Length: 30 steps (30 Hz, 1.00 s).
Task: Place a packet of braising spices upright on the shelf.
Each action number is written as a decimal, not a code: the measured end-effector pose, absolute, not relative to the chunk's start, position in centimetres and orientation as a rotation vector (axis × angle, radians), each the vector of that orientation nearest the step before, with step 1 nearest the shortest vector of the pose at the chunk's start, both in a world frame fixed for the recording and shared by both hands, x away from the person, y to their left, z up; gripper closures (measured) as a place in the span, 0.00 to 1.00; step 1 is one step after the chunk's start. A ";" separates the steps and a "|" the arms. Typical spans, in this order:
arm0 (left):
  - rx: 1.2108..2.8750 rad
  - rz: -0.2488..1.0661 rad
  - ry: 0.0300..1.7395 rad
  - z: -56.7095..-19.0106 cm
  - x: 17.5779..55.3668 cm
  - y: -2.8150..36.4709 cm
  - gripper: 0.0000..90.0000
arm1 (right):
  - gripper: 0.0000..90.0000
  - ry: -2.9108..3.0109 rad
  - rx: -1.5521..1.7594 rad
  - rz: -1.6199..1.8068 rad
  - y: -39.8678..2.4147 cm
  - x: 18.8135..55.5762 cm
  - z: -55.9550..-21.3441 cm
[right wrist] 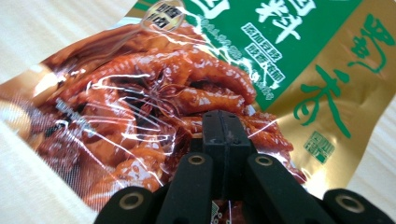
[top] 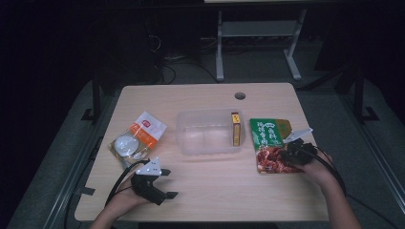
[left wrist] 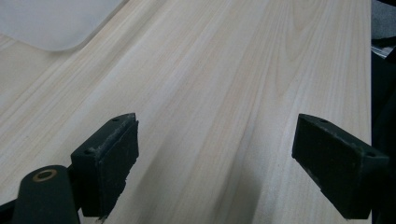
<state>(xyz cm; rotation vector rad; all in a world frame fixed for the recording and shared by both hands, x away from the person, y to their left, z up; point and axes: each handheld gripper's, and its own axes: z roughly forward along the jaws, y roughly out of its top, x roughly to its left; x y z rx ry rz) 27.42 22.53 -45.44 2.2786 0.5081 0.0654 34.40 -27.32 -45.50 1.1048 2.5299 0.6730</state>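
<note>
The right claw (right wrist: 223, 128) is pinching the near edge of the green-and-gold food pouch (top: 270, 143), which is lying flat on the worktop (top: 215, 191) just right of the clear plastic tub (top: 208, 131). The left claw (top: 165, 183) is waiting wide, holding nothing, at the near left. The risk: that glossy film is slick, so with such a thin edge grip the pouch could be slipping free on the lift.
</note>
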 end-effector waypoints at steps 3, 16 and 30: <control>2.271 0.067 0.510 -45.4 27.4 22.5 0.16 | 1.00 2.544 1.091 0.685 -27.1 34.1 -45.5; 2.281 0.069 0.511 -45.5 27.5 22.4 0.16 | 1.00 2.689 0.925 0.758 -24.7 32.9 -45.4; 2.276 0.071 0.500 -45.4 27.4 22.5 0.16 | 1.00 2.700 0.848 0.875 -22.9 32.7 -44.8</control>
